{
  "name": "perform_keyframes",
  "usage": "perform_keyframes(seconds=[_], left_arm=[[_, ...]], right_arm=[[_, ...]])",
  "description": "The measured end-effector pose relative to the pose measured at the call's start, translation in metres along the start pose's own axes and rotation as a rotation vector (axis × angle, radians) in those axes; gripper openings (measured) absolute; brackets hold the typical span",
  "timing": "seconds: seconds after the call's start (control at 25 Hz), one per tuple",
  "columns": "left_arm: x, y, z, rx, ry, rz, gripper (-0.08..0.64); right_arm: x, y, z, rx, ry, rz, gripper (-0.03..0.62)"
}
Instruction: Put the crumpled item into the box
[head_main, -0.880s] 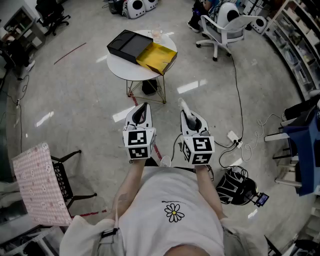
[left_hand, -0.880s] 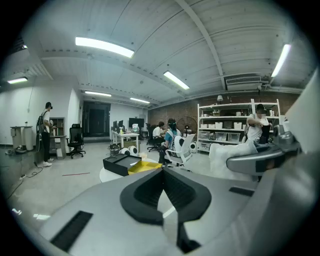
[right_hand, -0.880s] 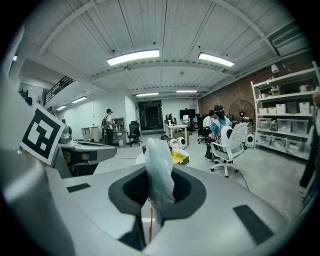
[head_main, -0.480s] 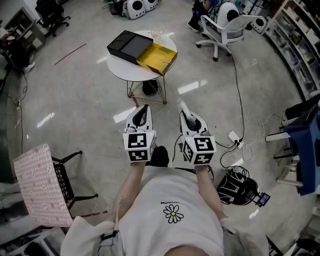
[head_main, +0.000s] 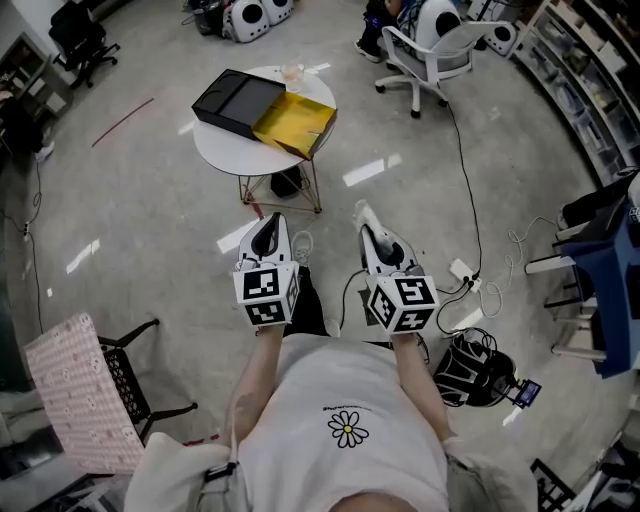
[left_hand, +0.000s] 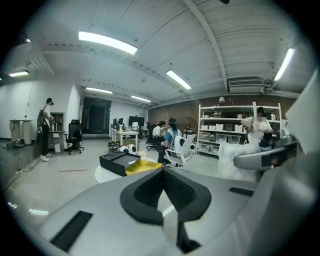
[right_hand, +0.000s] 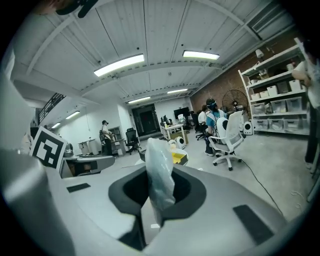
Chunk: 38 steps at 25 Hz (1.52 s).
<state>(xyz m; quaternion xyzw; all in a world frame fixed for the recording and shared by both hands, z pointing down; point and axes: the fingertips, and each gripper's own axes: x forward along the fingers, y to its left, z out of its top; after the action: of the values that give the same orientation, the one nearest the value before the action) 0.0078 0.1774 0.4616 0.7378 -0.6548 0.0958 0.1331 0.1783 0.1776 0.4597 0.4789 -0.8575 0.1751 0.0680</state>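
Between the jaws of the right tool (right_hand: 156, 202), which are clamped on its lower end, stands the crumpled plastic film (right_hand: 159, 172). It is judged light, soft and slippery; grip the bunched part. The left tool (left_hand: 163, 190) is closed and empty. The box (head_main: 262, 112) lies on the counter (head_main: 222, 150), well ahead.

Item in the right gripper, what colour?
Pale, translucent bluish-white crumpled item; clearest in the right gripper view.

Grey workshop floor (head_main: 150, 220) with scattered furniture.
Round white surface (head_main: 225, 150) on wire legs up top, clear cup (head_main: 291, 72) at its far edge; white swivel chair (head_main: 430, 50) beyond to the right; pink checked chair (head_main: 75, 385) lower left; black bag (head_main: 478, 372) and power strip (head_main: 462, 272) lower right.
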Motion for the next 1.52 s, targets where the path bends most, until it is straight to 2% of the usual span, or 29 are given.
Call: perform_keyframes(seconds=[0.36,0.56,0.76,1.0,1.16,1.36,1.52], left_arm=[[0.080,0.005,0.033,0.015,-0.044,-0.063,0.000],[0.140,0.023,0.062,0.016,-0.058,-0.084,0.000],[0.212,0.062,0.091,-0.007,-0.046,-0.091,0.000],[0.286,0.129,0.112,-0.022,-0.026,-0.057,0.000],[0.316,0.157,0.128,-0.037,-0.036,-0.033,0.000],[0.339,0.151,0.125,-0.026,-0.006,-0.056,0.000],[0.345,0.146,0.131,-0.024,-0.017,-0.021,0.000]], right_arm=[[0.072,-0.014,0.020,-0.106,0.008,-0.004,0.048],[0.133,-0.023,0.052,-0.154,-0.002,-0.009,0.048],[0.216,-0.033,0.084,-0.184,0.009,-0.018,0.048],[0.303,-0.040,0.109,-0.205,0.048,-0.033,0.048],[0.338,-0.049,0.119,-0.196,0.052,-0.053,0.048],[0.363,-0.065,0.128,-0.208,0.056,-0.062,0.048],[0.377,-0.074,0.139,-0.225,0.036,-0.020,0.048]])
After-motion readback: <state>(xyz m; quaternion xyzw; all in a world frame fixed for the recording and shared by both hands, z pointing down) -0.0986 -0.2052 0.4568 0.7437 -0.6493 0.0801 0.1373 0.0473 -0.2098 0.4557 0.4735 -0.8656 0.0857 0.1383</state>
